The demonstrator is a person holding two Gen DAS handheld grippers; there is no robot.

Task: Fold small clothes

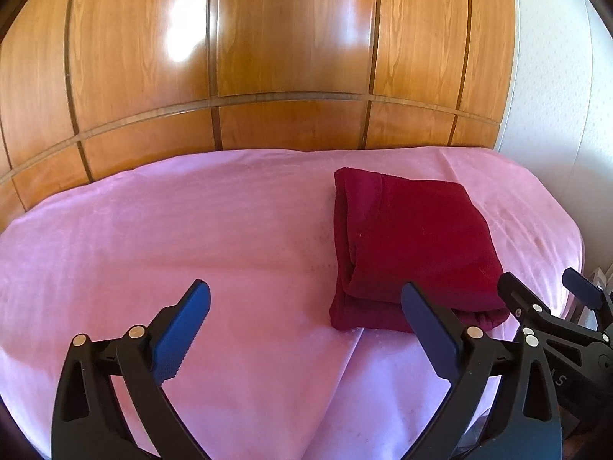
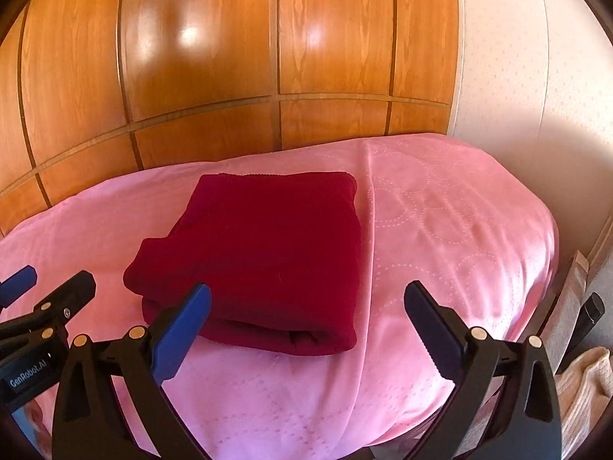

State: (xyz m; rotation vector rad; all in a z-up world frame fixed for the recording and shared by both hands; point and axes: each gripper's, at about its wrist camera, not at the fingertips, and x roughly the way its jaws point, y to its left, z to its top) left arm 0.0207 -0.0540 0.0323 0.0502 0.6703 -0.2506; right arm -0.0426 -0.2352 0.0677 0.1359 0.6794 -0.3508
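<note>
A dark red garment lies folded into a thick rectangle on the pink bedspread. In the left wrist view my left gripper stands wide open above the cover, with the garment's near left corner just past its right finger. Nothing is between its pads. My right gripper shows at the right edge, open too. In the right wrist view the folded garment lies ahead, its near edge between the spread fingers of my right gripper, untouched. My left gripper reaches in from the left, open.
Glossy wooden wardrobe panels rise behind the bed. A pale wall closes the right side. Off the bed's right edge lie a beige cloth and a black object. The pink cover is smooth left and right of the garment.
</note>
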